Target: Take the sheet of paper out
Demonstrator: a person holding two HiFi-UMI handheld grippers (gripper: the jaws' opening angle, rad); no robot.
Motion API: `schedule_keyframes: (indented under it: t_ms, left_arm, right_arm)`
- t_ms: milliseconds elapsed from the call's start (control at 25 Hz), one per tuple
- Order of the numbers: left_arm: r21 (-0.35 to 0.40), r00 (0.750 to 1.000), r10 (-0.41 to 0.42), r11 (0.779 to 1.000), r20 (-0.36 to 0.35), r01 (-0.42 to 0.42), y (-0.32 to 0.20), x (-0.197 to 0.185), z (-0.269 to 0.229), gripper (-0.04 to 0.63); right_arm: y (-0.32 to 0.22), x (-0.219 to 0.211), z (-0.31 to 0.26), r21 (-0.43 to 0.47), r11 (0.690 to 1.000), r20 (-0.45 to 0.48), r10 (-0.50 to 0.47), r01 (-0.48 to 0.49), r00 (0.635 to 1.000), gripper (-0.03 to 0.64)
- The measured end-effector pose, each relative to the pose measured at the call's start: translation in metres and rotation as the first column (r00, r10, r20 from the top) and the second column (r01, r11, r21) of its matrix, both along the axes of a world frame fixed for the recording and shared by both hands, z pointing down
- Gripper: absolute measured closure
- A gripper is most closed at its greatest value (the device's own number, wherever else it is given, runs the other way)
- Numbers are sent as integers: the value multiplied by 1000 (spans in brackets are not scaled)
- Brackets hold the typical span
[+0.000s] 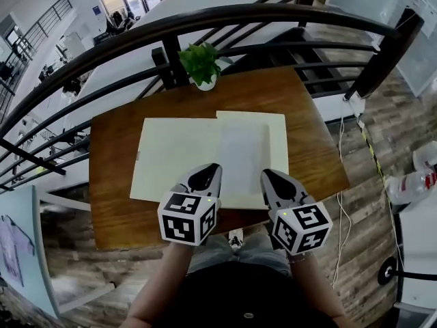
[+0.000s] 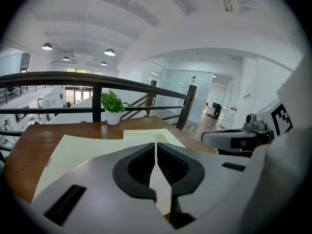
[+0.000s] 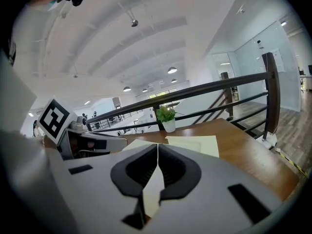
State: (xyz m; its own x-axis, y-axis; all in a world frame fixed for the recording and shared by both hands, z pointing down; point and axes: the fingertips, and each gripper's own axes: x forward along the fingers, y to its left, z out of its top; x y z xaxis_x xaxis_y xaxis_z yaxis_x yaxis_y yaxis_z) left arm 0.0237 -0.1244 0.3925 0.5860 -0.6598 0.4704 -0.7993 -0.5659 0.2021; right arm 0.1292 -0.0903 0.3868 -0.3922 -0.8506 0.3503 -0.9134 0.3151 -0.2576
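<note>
An open pale-yellow folder (image 1: 174, 157) lies flat on the wooden table (image 1: 113, 149). On its right half rests a whiter sheet of paper (image 1: 240, 152). My left gripper (image 1: 208, 173) hovers over the folder's near edge, jaws shut with nothing between them. Beside it on the right, my right gripper (image 1: 272, 178) is also shut and empty, over the sheet's near corner. In the left gripper view the jaws (image 2: 156, 152) meet over the folder (image 2: 83, 147). The right gripper view shows its jaws (image 3: 157, 155) together, with the folder (image 3: 195, 143) ahead.
A small potted plant (image 1: 203, 63) in a white pot stands at the table's far edge, against a dark curved railing (image 1: 225, 16). A white cable (image 1: 343, 135) hangs off the table's right side. The person's lap is under the near edge.
</note>
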Motion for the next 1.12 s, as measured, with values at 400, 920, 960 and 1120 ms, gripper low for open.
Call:
schedule_keyframes:
  t_ms: [400, 920, 960, 1120]
  left_arm:
    - [-56, 999, -34, 998, 18, 35, -20, -13, 14, 569]
    - [-139, 998, 55, 988, -32, -59, -42, -15, 32, 569]
    - [-146, 997, 63, 987, -41, -68, -44, -15, 34, 569]
    - [-171, 995, 93, 980, -43, -99, -53, -17, 42, 569]
  right_arm:
    - [-19, -12, 5, -20, 998, 25, -53, 53, 998, 591]
    - [-42, -21, 28, -103, 994, 52, -15, 20, 999, 591]
    - [-44, -21, 29, -108, 994, 53, -9, 15, 999, 591]
    - [-52, -21, 30, -121, 993, 61, 16, -9, 998, 589]
